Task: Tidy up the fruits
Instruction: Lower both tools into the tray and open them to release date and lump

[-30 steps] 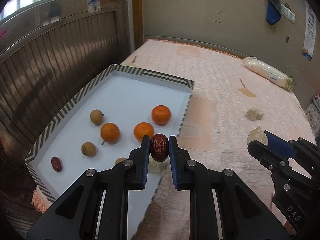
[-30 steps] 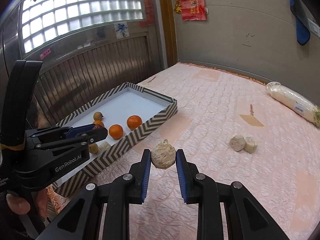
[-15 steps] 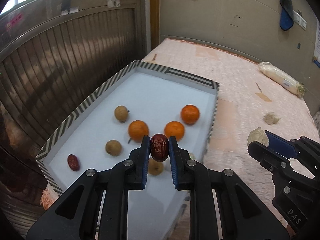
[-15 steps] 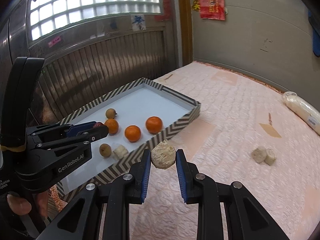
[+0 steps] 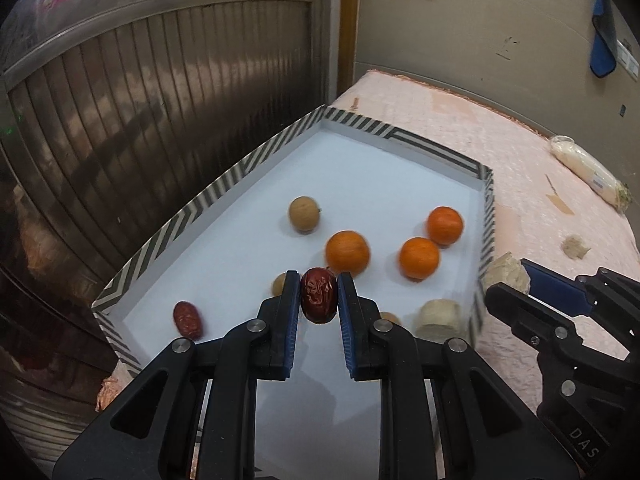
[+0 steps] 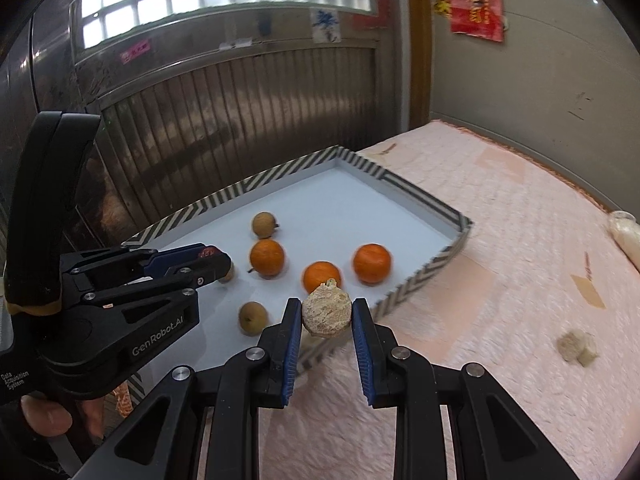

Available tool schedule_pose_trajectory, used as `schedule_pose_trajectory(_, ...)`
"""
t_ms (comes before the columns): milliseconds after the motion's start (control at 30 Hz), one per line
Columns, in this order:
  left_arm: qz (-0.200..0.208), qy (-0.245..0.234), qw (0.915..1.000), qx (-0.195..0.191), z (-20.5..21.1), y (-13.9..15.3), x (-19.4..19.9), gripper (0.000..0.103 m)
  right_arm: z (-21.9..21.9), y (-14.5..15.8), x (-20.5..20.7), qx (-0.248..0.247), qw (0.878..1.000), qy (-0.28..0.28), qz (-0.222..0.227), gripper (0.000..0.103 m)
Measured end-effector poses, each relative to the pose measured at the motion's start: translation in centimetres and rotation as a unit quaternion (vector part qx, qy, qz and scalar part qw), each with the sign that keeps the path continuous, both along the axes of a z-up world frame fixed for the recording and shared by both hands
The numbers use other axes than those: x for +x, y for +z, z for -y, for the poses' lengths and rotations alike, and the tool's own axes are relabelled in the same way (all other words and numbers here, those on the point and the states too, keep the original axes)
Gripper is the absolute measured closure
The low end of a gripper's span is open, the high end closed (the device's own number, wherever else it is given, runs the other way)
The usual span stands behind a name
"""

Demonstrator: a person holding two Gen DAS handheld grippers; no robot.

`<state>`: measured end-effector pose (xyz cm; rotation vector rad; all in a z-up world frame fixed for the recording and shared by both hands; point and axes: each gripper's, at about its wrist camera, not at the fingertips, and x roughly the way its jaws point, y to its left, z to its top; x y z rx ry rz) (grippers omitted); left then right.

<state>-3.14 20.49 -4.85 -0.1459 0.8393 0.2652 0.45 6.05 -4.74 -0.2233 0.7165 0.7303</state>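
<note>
My left gripper (image 5: 319, 294) is shut on a wrinkled red date (image 5: 318, 294) and hangs over the near part of the striped tray (image 5: 224, 190). In the tray lie three oranges (image 5: 347, 252), brown longans (image 5: 305, 214), another red date (image 5: 187, 319) and a pale chunk (image 5: 438, 317). My right gripper (image 6: 326, 312) is shut on a pale rough fruit (image 6: 327, 311), held above the tray's near rim (image 6: 416, 285). The left gripper (image 6: 208, 258) shows at the left of the right wrist view, with a sliver of the date between its tips.
The tray sits at the left edge of a pink quilted mattress (image 6: 520, 280), beside a ribbed metal door (image 5: 160, 92). Pale chunks (image 6: 576, 345) and a white wrapped roll (image 5: 586, 168) lie on the mattress to the right. A person's thumb (image 6: 46, 416) holds the left gripper's handle.
Both grippers have travelled left toward the tray, each keeping its fruit. The left one now hangs over the tray's inside; the right one has reached the tray's near rim.
</note>
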Motion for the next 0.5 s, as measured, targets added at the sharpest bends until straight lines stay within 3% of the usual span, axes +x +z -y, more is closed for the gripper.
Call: schedule_pose_trajectory(500, -0.015, 0.001, 0.9999, -0.008, -1.0, -1.2, -0.3, 0.085, -4.0, -1.3, 1.7, -0.018, 0.999, 0.034, -0.017, 0.079)
